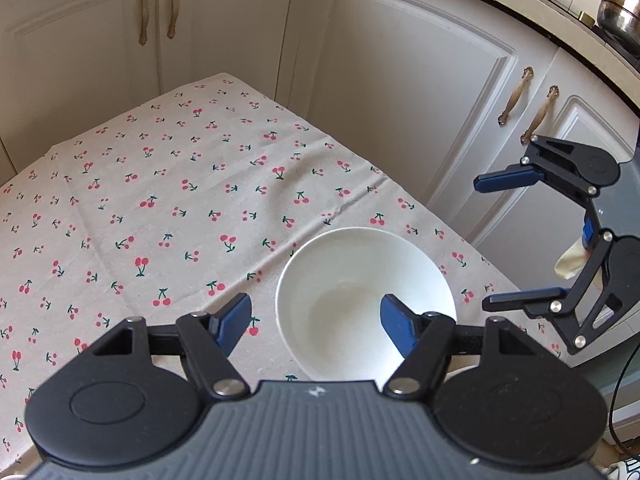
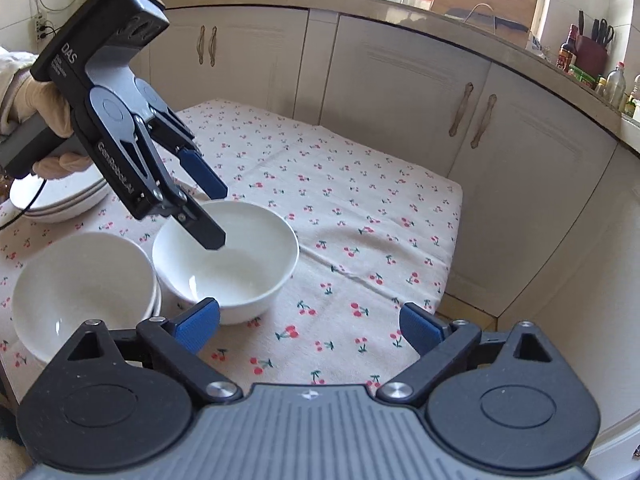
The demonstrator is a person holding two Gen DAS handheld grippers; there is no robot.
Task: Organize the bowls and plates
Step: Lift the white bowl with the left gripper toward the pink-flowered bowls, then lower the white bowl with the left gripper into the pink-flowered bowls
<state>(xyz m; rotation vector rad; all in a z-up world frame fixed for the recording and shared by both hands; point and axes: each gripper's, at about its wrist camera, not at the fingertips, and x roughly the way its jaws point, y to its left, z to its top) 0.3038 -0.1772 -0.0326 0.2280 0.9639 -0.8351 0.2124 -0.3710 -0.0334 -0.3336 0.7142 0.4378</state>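
Observation:
A white bowl (image 1: pixel 340 276) (image 2: pixel 248 272) sits on the cherry-print tablecloth (image 1: pixel 160 200) (image 2: pixel 340 220). My left gripper (image 1: pixel 316 312) (image 2: pixel 218 216) straddles its rim, with one finger inside the bowl and the other outside. The jaws stand wide apart, and cloth shows between the outer pad and the rim. My right gripper (image 2: pixel 310 328) (image 1: pixel 482 244) is open over bare cloth just right of the bowl, with nothing between its fingers. Two more white bowls (image 2: pixel 80 280) sit stacked to the left of this one. A stack of white plates (image 2: pixel 60 200) lies behind them.
A gloved hand (image 2: pixel 48 104) holds the left gripper. White cabinet doors (image 2: pixel 400 92) close in behind and to the right of the table. The table's right edge (image 2: pixel 452 240) drops to the floor. A steel pot (image 1: pixel 620 12) stands on the counter.

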